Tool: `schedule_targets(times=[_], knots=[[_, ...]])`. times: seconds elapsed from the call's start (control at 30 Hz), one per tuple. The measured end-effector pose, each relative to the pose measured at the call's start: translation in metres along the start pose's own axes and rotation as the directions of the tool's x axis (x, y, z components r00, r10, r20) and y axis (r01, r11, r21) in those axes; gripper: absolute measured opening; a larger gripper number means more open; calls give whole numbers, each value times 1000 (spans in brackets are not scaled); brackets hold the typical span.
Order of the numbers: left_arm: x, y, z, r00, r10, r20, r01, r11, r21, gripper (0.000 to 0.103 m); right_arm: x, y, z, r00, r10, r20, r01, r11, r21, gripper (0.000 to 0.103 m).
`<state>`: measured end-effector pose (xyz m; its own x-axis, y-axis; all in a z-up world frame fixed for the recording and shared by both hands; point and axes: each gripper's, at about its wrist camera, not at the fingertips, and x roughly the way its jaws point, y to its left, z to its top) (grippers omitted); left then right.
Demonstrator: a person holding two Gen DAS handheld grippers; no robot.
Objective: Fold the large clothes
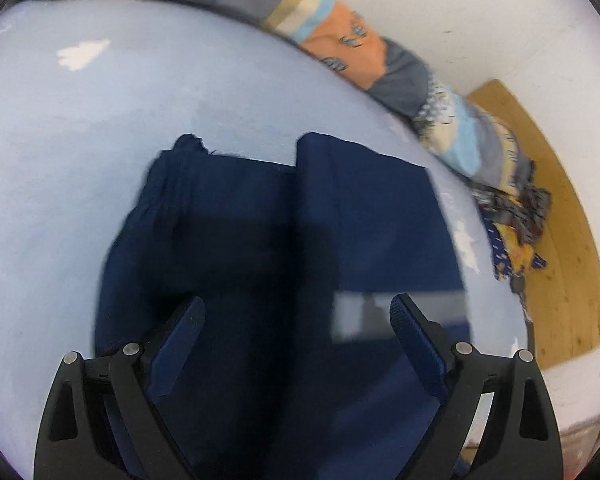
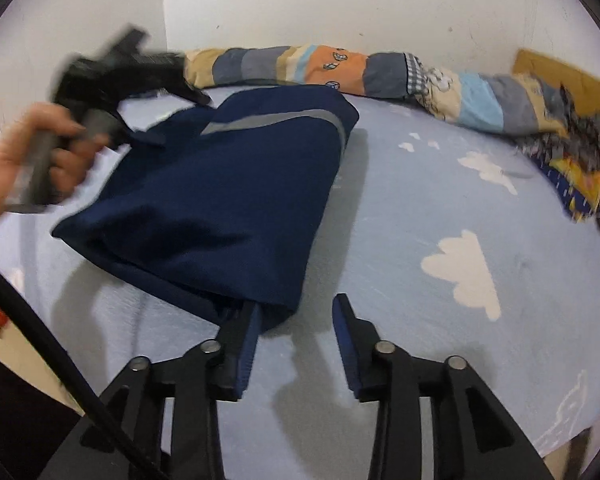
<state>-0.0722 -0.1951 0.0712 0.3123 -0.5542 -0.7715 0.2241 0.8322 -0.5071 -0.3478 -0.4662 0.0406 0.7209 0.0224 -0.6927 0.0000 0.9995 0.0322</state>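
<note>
Hovering low over the bed [image 2: 400, 216], the right claw [image 2: 296, 312] gapes wide, empty, its left finger touching the folded navy garment [image 2: 220, 200] on the cloud-print sheet. Farther off, the left claw [image 1: 296, 312], spread wide, holds nothing above it. A patchwork quilt [image 2: 380, 70] lines the wall.
</note>
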Motion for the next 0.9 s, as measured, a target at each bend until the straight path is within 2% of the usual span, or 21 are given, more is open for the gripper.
schedule_targets(times=[0.1, 0.13, 0.2, 0.23, 0.33, 0.43, 0.5, 0.6, 0.67, 0.73, 0.9], knots=[[23, -3, 11, 1000, -10, -1, 10, 1000, -11, 93, -2, -9, 2, 999, 47, -4, -47, 998, 45, 41], [30, -9, 14, 1000, -30, -5, 30, 1000, -9, 88, -3, -9, 2, 998, 55, -2, -55, 997, 48, 41], [42, -20, 18, 997, -66, -33, 66, 998, 3, 40, -4, -10, 2, 998, 67, 0, -67, 996, 61, 43], [48, -28, 18, 998, -45, -48, 46, 999, 20, 11, -3, -10, 3, 997, 78, -3, -78, 994, 72, 43], [44, -52, 12, 999, 52, 1, -52, 992, 112, 6, -2, -12, 4, 996, 93, -9, -92, 991, 97, 43], [11, -54, 13, 998, 4, 62, -9, 996, 92, 5, 1, -10, 3, 996, 81, -24, -79, 994, 79, 44], [-15, -53, 14, 994, -21, 104, 9, 994, 113, 5, 1, -9, 2, 997, 70, -25, -69, 995, 66, 51], [-41, -36, 15, 988, 53, 145, -74, 987, 145, 5, -1, -5, 2, 998, 59, -9, -59, 997, 43, 63], [-38, -7, 14, 984, 120, 130, -135, 984, 119, 5, -2, 3, 3, 1000, 21, 11, -21, 1000, -3, 64], [-24, 27, 4, 989, 131, 70, -136, 988, 72, 6, -1, 10, 3, 1000, -7, 19, 8, 999, -46, 67], [-8, 39, -8, 982, 161, 101, -169, 982, 79, 7, 3, 21, 0, 998, -52, 32, 56, 992, -117, 67]])
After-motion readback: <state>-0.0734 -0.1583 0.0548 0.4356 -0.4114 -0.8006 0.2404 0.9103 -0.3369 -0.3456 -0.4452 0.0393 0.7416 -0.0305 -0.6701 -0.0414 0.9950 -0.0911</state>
